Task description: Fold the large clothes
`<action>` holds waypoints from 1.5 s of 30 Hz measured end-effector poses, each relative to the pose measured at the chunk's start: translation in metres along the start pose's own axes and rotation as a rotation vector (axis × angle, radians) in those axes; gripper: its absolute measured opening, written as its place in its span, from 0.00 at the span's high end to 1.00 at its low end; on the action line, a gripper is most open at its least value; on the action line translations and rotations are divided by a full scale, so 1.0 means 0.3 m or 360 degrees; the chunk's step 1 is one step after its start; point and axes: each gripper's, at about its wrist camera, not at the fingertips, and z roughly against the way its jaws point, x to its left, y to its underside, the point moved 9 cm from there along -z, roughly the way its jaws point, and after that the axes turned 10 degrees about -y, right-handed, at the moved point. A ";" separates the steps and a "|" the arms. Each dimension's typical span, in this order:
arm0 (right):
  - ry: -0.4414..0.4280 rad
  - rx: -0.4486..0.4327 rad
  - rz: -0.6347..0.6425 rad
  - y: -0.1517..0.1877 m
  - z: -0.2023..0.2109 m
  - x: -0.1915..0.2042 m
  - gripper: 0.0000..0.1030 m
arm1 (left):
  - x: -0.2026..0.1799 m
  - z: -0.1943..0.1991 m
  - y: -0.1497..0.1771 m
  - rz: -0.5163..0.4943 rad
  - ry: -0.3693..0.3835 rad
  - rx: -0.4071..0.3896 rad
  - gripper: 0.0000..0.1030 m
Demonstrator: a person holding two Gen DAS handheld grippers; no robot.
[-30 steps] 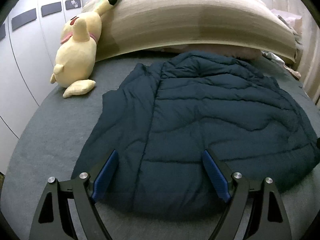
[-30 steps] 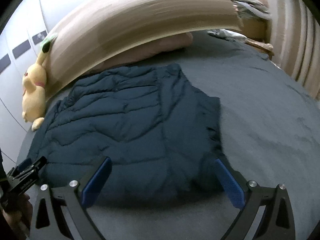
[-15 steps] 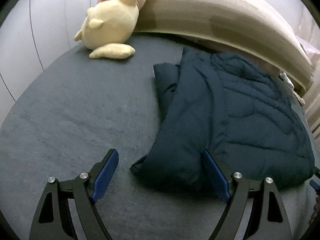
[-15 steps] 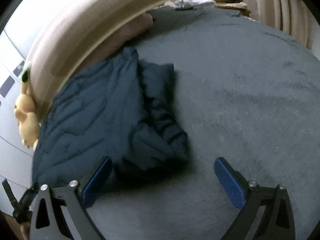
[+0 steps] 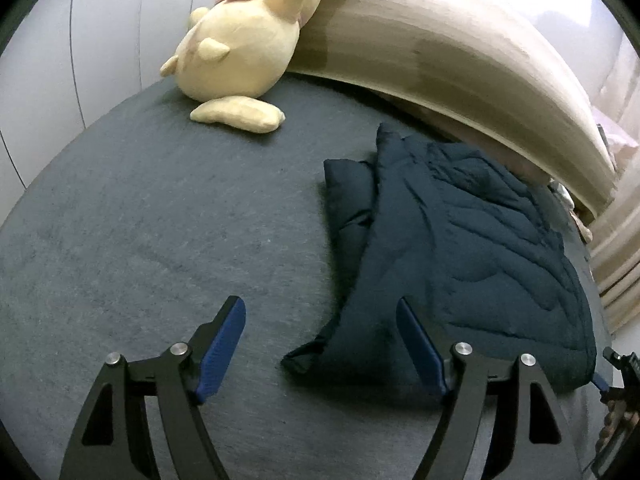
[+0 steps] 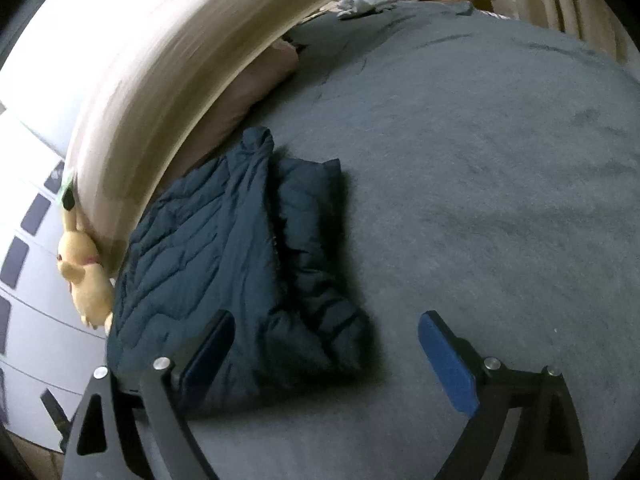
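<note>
A dark navy quilted puffer jacket [image 5: 460, 256] lies flat on the grey bed [image 5: 160, 220], sleeves folded in along its sides. My left gripper [image 5: 320, 344] is open and empty, just in front of the jacket's near left corner. The jacket also shows in the right wrist view [image 6: 240, 256]. My right gripper [image 6: 324, 356] is open and empty, over the jacket's near right corner, its left finger above the fabric.
A yellow plush toy [image 5: 244, 44] leans on the beige headboard [image 5: 460, 52] at the back left. A pinkish pillow [image 6: 256, 84] lies under the headboard. Crumpled cloth [image 6: 372, 2] sits at the bed's far corner. White wardrobe doors [image 6: 28, 280] stand at left.
Both grippers have swung outward, left one leftward and right one rightward, so each now faces a side edge of the jacket instead of its middle. The jacket itself has not moved.
</note>
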 end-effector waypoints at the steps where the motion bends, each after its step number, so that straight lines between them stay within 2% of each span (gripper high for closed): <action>1: 0.0008 0.0003 0.0032 -0.008 -0.005 0.014 0.08 | -0.003 -0.010 -0.006 -0.0008 -0.0014 0.0003 0.24; 5: 0.0067 0.0033 0.0127 -0.059 -0.062 0.044 0.08 | -0.005 -0.059 -0.010 0.0004 -0.0036 0.0072 0.24; 9: 0.0014 0.0124 0.0020 -0.070 -0.135 0.009 0.08 | -0.017 -0.126 0.008 -0.0031 0.0002 0.0124 0.24; 11: 0.0044 0.0199 0.0056 -0.053 -0.168 -0.002 0.17 | -0.012 -0.145 0.015 -0.0032 0.0002 0.0156 0.23; 12: 0.0022 0.0224 0.0062 -0.043 -0.179 0.003 0.29 | -0.009 -0.147 0.011 -0.0027 0.0003 0.0157 0.23; 13: -0.0003 0.0238 0.0058 -0.038 -0.180 0.013 0.33 | -0.005 -0.138 0.003 -0.0030 -0.0007 0.0147 0.23; 16: 0.0017 0.0193 0.0134 -0.067 -0.150 0.041 0.30 | 0.002 -0.111 -0.032 -0.0036 0.0014 0.0111 0.23; 17: 0.0034 0.0167 0.0132 -0.082 -0.135 0.043 0.24 | 0.011 -0.098 -0.058 -0.0016 0.0023 0.0084 0.23; 18: 0.0078 0.0115 0.0129 -0.109 -0.112 0.041 0.13 | 0.018 -0.088 -0.088 -0.0003 0.0030 0.0060 0.23; 19: 0.0100 0.0067 0.0138 -0.133 -0.092 0.046 0.11 | 0.019 -0.085 -0.106 0.0002 0.0034 0.0049 0.23; 21: 0.0084 0.0001 0.0197 -0.193 -0.077 0.089 0.11 | 0.004 -0.093 -0.167 -0.0021 0.0022 0.0030 0.23; 25: 0.0029 0.0033 0.0344 -0.273 -0.151 0.204 0.11 | -0.113 -0.139 -0.273 -0.0177 0.0074 -0.0003 0.23; 27: 0.0008 0.0053 0.0345 -0.314 -0.221 0.240 0.11 | -0.169 -0.182 -0.317 -0.0210 0.0089 0.0010 0.23; 33: 0.0153 0.0124 0.0374 -0.408 -0.414 0.218 0.12 | -0.289 -0.304 -0.392 -0.0339 0.0061 0.0065 0.23; 39: 0.0119 0.0193 0.0370 -0.449 -0.527 0.207 0.12 | -0.327 -0.405 -0.417 -0.0363 0.0033 0.0120 0.23; 40: 0.0105 0.0209 0.0368 -0.445 -0.540 0.209 0.18 | -0.325 -0.427 -0.420 -0.0354 0.0006 0.0141 0.23; 41: 0.0118 0.0222 0.0383 -0.442 -0.548 0.210 0.31 | -0.318 -0.438 -0.420 -0.0334 0.0002 0.0157 0.34; 42: 0.0130 0.0252 0.0402 -0.435 -0.561 0.213 0.65 | -0.320 -0.448 -0.423 -0.0310 0.0022 0.0166 0.47; 43: 0.0139 0.0258 0.0432 -0.428 -0.560 0.231 0.76 | -0.329 -0.459 -0.415 -0.0293 0.0056 0.0209 0.66; 45: 0.0183 0.0232 0.0544 -0.428 -0.544 0.284 0.91 | -0.344 -0.456 -0.423 -0.0320 0.0019 0.0186 0.76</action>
